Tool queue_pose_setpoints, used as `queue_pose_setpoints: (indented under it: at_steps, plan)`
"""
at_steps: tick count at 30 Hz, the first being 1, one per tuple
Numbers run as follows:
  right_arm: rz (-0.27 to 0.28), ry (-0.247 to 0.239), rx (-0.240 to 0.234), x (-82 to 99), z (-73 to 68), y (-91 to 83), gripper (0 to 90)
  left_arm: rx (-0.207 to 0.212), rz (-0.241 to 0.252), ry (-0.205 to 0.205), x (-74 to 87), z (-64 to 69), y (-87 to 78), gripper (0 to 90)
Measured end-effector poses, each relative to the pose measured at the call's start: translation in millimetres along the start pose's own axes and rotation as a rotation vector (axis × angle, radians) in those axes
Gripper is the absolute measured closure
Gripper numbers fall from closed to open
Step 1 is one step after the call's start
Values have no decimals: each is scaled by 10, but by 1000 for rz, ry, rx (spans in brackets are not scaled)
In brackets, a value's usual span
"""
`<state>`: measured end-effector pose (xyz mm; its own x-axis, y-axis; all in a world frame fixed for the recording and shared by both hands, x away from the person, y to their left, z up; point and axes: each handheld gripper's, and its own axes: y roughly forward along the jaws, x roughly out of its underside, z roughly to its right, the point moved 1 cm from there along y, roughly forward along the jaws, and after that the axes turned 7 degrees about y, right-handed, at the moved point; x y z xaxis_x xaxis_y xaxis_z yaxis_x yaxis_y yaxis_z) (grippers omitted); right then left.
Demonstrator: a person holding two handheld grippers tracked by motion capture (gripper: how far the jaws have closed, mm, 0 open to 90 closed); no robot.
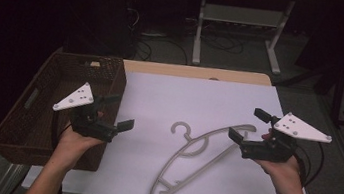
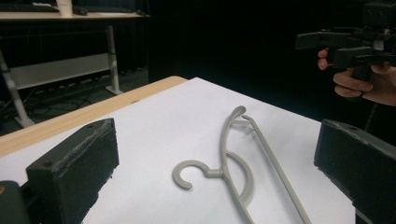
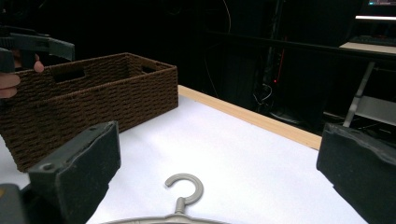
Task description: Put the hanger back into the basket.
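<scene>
A grey plastic hanger (image 1: pixel 187 154) lies flat on the white table (image 1: pixel 200 95), hook toward the far side. My left gripper (image 1: pixel 120 112) hovers open beside the basket, pointing at the hanger, nothing between its jaws. My right gripper (image 1: pixel 246 123) hovers open over the hanger's right end, empty too. In the left gripper view the wide jaws of the left gripper (image 2: pixel 217 154) frame the hanger (image 2: pixel 238 172), and the right gripper (image 2: pixel 345 46) shows farther off. In the right gripper view the right gripper (image 3: pixel 217 163) frames the hanger's hook (image 3: pixel 187 186).
A brown woven basket (image 1: pixel 117 77) stands at the table's left edge, also in the right gripper view as the basket (image 3: pixel 93 102). A wooden strip (image 1: pixel 193 72) borders the table's far edge. A white desk frame (image 1: pixel 241 15) and cables stand on the floor beyond.
</scene>
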<state>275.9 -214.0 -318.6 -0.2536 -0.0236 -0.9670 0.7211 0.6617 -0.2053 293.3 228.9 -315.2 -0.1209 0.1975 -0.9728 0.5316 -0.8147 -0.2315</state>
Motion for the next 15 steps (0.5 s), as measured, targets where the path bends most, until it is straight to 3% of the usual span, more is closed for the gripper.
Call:
queue_pose_setpoints:
  at_steps: [15]
  plan:
    - [-42, 6, 19, 114, 72, 19, 0, 40, -48, 8, 29, 148, 228, 0]
